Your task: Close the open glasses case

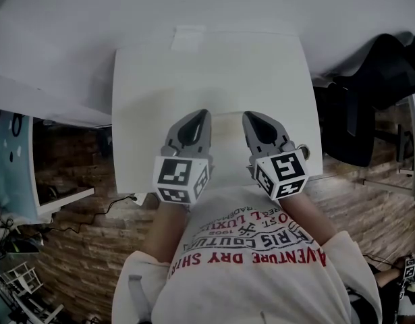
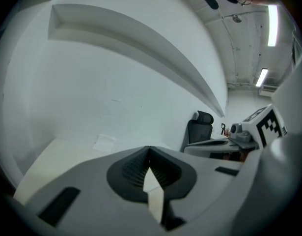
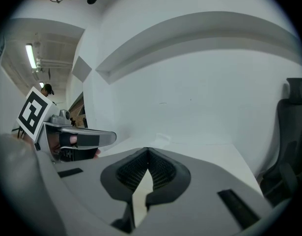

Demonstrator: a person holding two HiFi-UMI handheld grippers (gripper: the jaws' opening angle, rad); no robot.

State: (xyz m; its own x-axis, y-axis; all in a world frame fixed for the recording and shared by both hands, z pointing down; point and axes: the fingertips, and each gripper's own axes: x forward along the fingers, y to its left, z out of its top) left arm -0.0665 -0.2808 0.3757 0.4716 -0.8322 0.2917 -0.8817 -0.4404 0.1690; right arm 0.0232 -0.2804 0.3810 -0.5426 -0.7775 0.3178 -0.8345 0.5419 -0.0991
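Observation:
No glasses case shows in any view. My left gripper [image 1: 199, 114] and right gripper [image 1: 252, 115] are held side by side over the near part of a white table [image 1: 214, 79], jaws pointing at the far wall. Both are shut, tips meeting, with nothing between them. In the left gripper view the left gripper [image 2: 149, 148] has its jaws closed to a point, and the right gripper [image 2: 254, 127] shows at the right. The right gripper view shows the right gripper [image 3: 148, 150] closed the same way, with the left gripper [image 3: 77, 137] at the left.
A small flat white thing [image 1: 189, 37] lies at the table's far edge by the white wall; the flat white thing [image 2: 104, 142] is too pale to identify. A black office chair [image 1: 359, 106] stands right of the table. Shelving and cables [image 1: 52, 181] sit to the left.

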